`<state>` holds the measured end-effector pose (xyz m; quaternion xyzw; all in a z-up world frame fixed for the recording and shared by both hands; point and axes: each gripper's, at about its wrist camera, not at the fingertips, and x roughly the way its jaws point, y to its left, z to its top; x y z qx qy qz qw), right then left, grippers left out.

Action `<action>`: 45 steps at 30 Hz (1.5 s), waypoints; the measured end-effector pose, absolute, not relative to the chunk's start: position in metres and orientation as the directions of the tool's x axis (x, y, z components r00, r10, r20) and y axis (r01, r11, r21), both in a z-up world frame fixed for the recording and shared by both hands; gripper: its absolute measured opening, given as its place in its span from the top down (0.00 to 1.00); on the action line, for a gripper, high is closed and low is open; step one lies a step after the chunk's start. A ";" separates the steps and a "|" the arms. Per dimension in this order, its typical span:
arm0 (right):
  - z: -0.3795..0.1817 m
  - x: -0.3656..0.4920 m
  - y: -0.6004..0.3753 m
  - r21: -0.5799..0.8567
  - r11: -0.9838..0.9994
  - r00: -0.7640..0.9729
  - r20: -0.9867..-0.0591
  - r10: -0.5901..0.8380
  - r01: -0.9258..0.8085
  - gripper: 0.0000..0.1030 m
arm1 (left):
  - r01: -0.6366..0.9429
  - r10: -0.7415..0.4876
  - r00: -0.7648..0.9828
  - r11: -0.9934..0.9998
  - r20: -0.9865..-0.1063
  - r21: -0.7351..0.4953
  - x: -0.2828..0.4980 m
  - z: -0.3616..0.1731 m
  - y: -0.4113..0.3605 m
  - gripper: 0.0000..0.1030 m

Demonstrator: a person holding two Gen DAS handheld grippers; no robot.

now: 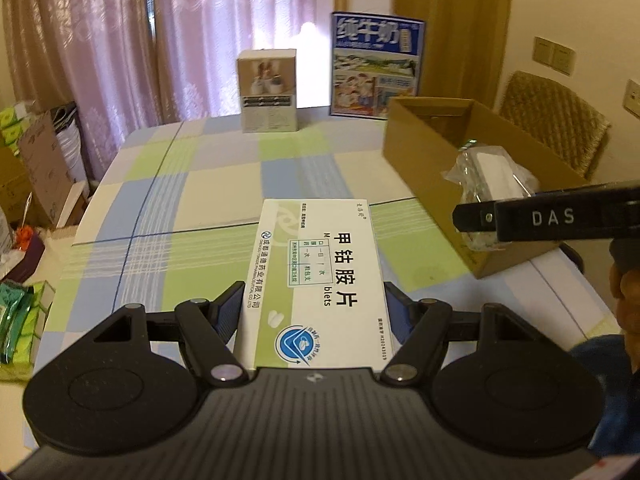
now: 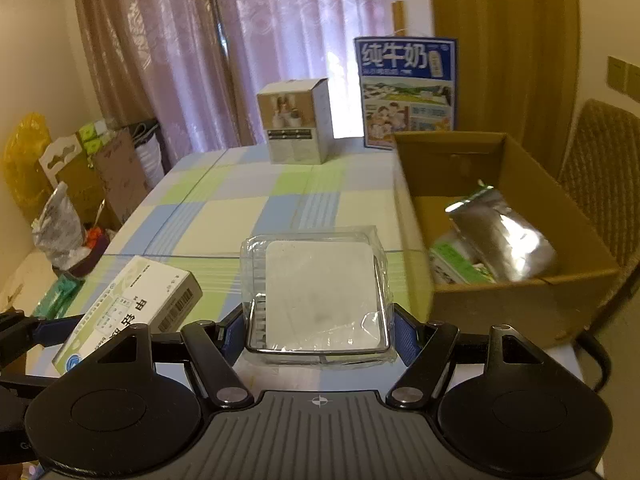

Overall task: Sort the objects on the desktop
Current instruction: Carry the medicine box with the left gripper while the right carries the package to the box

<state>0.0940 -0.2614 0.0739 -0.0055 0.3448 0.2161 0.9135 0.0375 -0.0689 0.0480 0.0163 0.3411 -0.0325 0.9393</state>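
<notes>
My left gripper (image 1: 316, 300) is shut on a white and green medicine box (image 1: 316, 264), held lengthwise between the blue pads above the checked tablecloth (image 1: 192, 184). In the right wrist view that medicine box (image 2: 132, 304) sits at the lower left. My right gripper (image 2: 320, 328) is shut on a flat white square item in clear plastic wrap (image 2: 320, 284). The left wrist view shows this wrapped item (image 1: 492, 176) over the near end of an open cardboard box (image 1: 424, 148). The cardboard box (image 2: 500, 304) holds a silver pouch (image 2: 500, 236) and a green-white packet (image 2: 456, 264).
At the table's far edge stand a small beige carton (image 1: 270, 92) and a blue milk carton box (image 1: 376, 64). A wicker chair (image 1: 560, 120) is behind the cardboard box. Bags and boxes (image 2: 80, 184) crowd the floor left of the table.
</notes>
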 end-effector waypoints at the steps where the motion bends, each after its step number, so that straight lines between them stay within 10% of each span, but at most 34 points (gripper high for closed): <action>1: 0.075 0.091 -0.266 0.139 0.908 0.671 -0.631 0.389 -0.395 0.33 | 0.080 -0.054 0.767 0.997 -0.639 0.012 0.035 0.051 -0.074 0.35; 45: 0.084 0.074 -0.421 0.208 0.965 0.741 -0.621 0.256 -0.159 0.33 | 0.344 -0.228 0.733 0.937 -0.641 0.060 0.037 0.066 -0.208 0.35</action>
